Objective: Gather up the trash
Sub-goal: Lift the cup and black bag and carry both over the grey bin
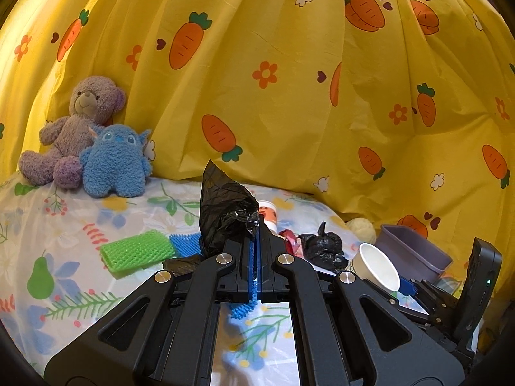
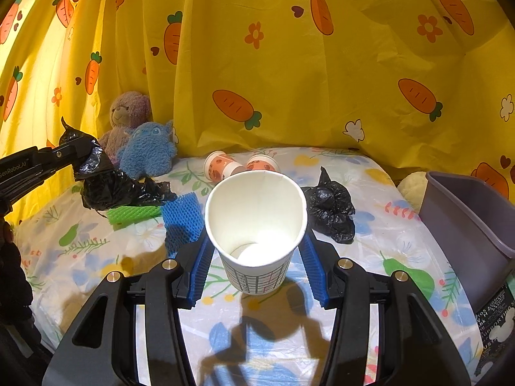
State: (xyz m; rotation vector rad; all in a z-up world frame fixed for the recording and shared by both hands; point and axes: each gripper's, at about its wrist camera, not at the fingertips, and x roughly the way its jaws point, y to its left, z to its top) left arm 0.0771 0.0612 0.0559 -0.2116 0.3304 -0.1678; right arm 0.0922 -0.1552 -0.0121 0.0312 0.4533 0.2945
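My left gripper point(image 1: 257, 225) is shut on a crumpled black plastic bag point(image 1: 225, 206), lifted off the table; the same bag point(image 2: 106, 180) hangs from that gripper point(image 2: 75, 154) in the right wrist view. My right gripper point(image 2: 256, 222) is shut on a white paper cup point(image 2: 256, 218), its mouth facing the camera, held above the flowered tablecloth point(image 2: 96, 263). That cup point(image 1: 378, 267) shows at the right of the left wrist view. A second knotted black bag point(image 2: 331, 206) point(image 1: 323, 247) lies on the table. Two small orange-patterned cups point(image 2: 222, 165) lie on their sides behind.
A grey-purple bin point(image 2: 466, 225) point(image 1: 415, 251) stands at the right edge. Green mesh point(image 1: 135, 252) and blue mesh point(image 2: 182, 218) pieces lie on the cloth. A purple bear point(image 1: 77, 128) and a blue plush point(image 1: 116, 160) sit at the back left against the yellow carrot curtain point(image 1: 289, 80).
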